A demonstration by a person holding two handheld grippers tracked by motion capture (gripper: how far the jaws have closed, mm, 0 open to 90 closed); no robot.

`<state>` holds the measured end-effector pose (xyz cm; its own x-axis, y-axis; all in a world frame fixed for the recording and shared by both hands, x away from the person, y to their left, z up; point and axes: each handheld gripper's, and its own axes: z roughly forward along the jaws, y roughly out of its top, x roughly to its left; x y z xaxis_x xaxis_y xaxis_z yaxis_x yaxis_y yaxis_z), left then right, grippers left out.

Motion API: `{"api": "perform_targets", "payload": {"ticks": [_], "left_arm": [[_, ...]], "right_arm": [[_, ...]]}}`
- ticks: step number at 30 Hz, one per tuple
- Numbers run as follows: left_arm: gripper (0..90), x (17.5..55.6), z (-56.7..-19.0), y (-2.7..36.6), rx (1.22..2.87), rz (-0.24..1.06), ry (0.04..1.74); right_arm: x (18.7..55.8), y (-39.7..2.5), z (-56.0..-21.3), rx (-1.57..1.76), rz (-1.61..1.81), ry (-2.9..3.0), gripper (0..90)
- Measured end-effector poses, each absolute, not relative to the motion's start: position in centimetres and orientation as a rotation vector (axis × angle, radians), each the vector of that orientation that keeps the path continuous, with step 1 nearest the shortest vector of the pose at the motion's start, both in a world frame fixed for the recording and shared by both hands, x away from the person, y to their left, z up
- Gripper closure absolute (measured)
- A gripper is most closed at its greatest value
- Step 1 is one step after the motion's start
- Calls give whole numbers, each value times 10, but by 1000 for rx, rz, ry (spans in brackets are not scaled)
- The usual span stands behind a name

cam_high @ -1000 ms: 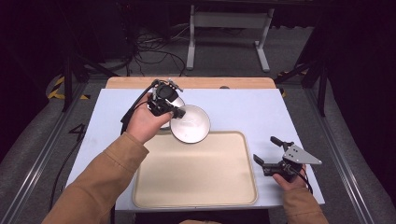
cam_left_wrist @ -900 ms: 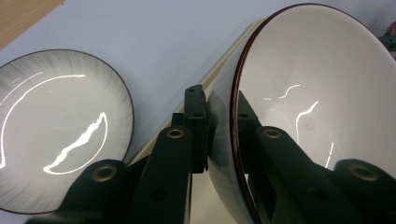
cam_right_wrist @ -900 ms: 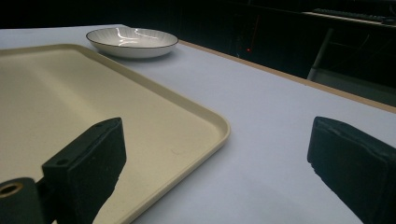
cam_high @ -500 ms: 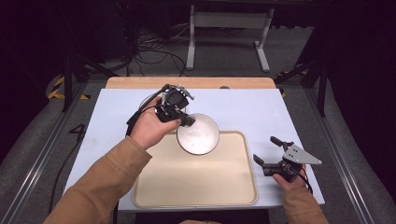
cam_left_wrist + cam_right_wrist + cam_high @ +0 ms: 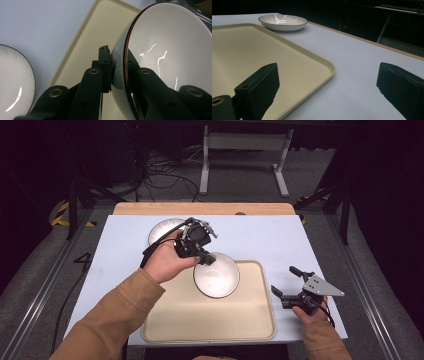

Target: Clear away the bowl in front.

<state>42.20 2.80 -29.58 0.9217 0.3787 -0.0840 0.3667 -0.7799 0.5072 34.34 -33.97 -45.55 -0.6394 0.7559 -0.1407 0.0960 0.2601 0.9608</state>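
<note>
The table (image 5: 250,232), covered in a pale blue-white sheet, is carrying all the items. The beige tray (image 5: 210,320) is lying at the near edge of the table, its long side running across the person's front.

The white bowl (image 5: 216,275) with a dark rim is being held over the far edge of the tray, close to the tray's far rim; whether it is touching the tray cannot be told. In the left gripper view the bowl (image 5: 170,50) is tilting, with its inside facing the camera's right. A second dish, the shallow plate (image 5: 162,231), is sitting on the table beyond the tray, behind the left hand; it is also appearing in the right gripper view (image 5: 283,22), well apart from the tray's corner.

The left gripper (image 5: 203,257) is clamping the bowl's rim, one jaw pressing the outer wall and the other the inner surface.

The right gripper (image 5: 286,282) is resting just beside the tray's right edge, its jaws standing wide apart with nothing between them.
</note>
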Motion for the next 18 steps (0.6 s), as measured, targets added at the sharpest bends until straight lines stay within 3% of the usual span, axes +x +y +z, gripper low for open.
{"api": "perform_targets", "payload": {"ticks": [18], "left_arm": [[820,418,-322,16,2639,-4,457]], "right_arm": [[343,-340,-455,769,1410,1933,51]]}}
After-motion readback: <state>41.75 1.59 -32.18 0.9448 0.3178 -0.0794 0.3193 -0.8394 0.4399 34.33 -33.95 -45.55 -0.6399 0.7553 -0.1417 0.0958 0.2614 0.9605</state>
